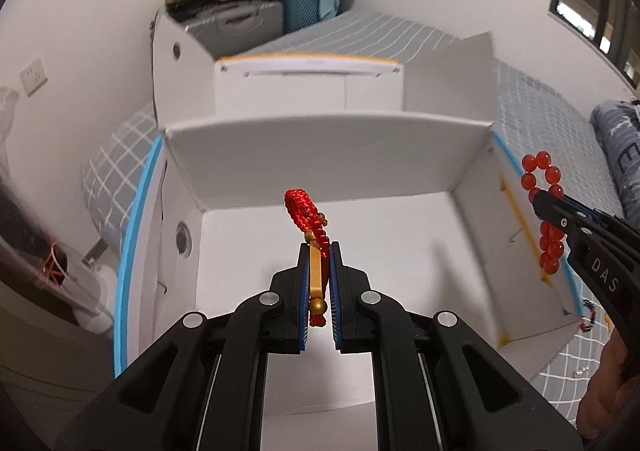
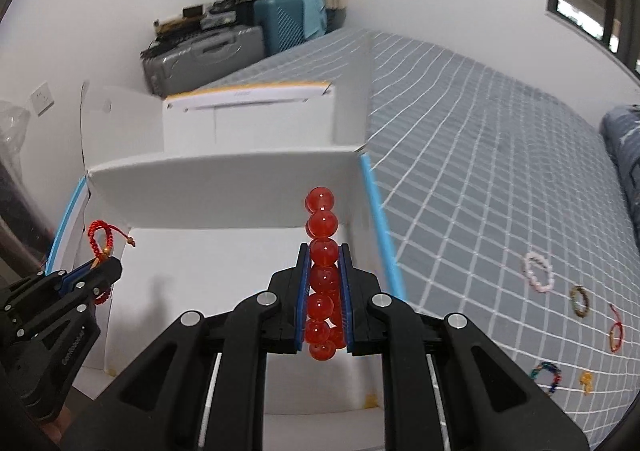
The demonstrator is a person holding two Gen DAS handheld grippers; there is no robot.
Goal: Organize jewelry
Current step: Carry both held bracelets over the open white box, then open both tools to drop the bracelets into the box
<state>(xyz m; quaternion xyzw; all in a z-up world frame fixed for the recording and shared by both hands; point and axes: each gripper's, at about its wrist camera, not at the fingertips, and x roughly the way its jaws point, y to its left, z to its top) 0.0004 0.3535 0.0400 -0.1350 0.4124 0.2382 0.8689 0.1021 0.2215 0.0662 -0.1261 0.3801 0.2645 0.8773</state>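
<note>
Woven red cord bracelet (image 1: 306,213) with a matt gold bar; glossy translucent red bead bracelet (image 2: 322,275). Smooth matt white cardboard box (image 1: 328,155). Checked grey cloth bedsheet (image 2: 480,179).

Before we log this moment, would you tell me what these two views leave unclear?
- Left wrist view: the woven red bracelet is partly hidden between the left gripper pads.
- Right wrist view: the red bead bracelet is pressed flat in the right gripper; bead count is unclear.
- Both views: the white box has its near floor covered by the gripper bodies.
- Right wrist view: loose bracelets on the bedsheet are too small for detail.
</note>
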